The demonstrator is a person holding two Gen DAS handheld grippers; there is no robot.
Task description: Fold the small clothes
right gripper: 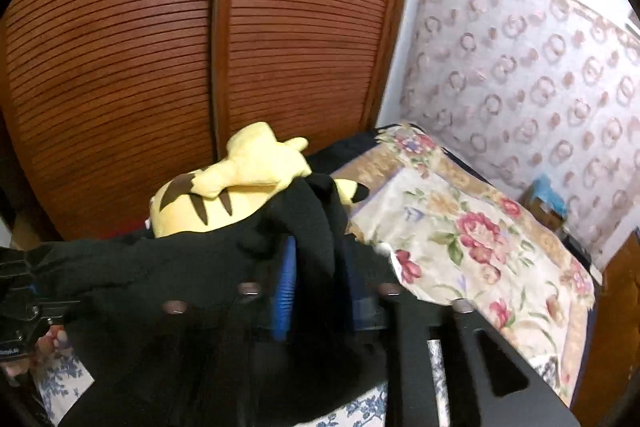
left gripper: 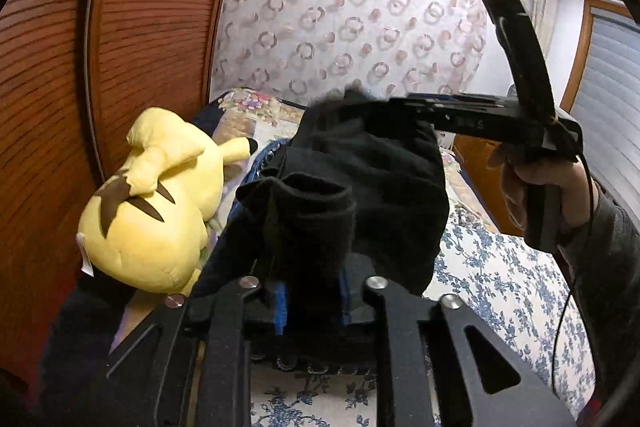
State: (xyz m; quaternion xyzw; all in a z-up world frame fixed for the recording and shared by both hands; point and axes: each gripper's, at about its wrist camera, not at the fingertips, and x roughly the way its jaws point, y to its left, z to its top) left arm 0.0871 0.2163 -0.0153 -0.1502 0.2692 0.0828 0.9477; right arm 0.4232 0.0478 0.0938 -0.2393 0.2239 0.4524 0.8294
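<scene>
A black garment (left gripper: 360,179) hangs bunched in the air between my two grippers. In the left wrist view my left gripper (left gripper: 312,301) has its blue pads (left gripper: 280,301) closed against a thick fold of it. Higher up, a hand (left gripper: 536,187) holds my right gripper (left gripper: 344,107), whose blurred tips are buried in the cloth. In the right wrist view the black garment (right gripper: 200,267) runs as a ridge between the jaws of my right gripper (right gripper: 322,291). These stand apart, and the ribbed left pad (right gripper: 284,291) is bare. My left gripper (right gripper: 16,291) shows at the left edge.
A yellow plush toy (left gripper: 160,211) (right gripper: 240,187) lies on the bed against the slatted wooden wardrobe (left gripper: 140,27). A blue-flowered sheet (left gripper: 500,287) covers the bed below. A rose-patterned quilt (right gripper: 460,227) lies toward the papered wall.
</scene>
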